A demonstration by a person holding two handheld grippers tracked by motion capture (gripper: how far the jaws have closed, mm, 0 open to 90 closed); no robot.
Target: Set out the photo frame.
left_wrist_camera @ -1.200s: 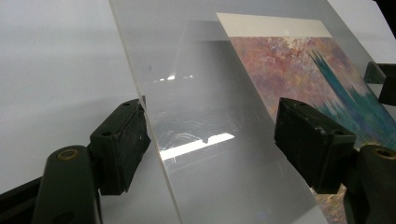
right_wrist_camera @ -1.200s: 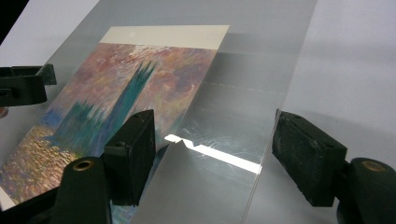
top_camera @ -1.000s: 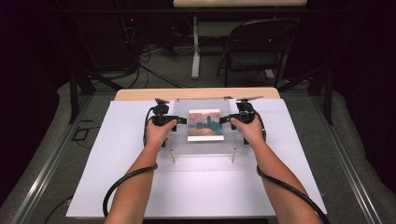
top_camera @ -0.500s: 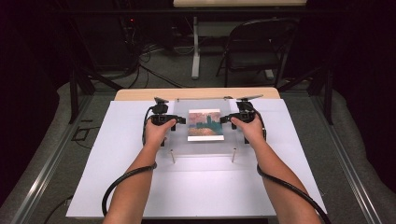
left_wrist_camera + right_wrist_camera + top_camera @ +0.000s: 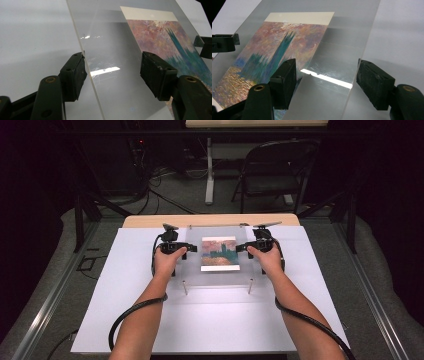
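A clear acrylic pane [image 5: 192, 272] lies over a painted picture [image 5: 219, 253] of teal towers under a pink sky, raised on small pins [image 5: 185, 287]. My left gripper [image 5: 192, 248] is at the pane's left edge and my right gripper [image 5: 240, 248] at its right edge. In the left gripper view the jaws straddle the pane [image 5: 110, 32]; they have just been closing, and the gripper [image 5: 113, 56] is still open, with the far pad off the pane. In the right gripper view the gripper [image 5: 326, 62] stands open around the pane's edge [image 5: 359, 37], beside the picture [image 5: 287, 37].
The pane rests on a white board [image 5: 125, 295] covering a wooden table [image 5: 150, 221]. A folding chair [image 5: 272, 175] and cables stand on the floor beyond the table. Black cables trail from both grippers along the forearms.
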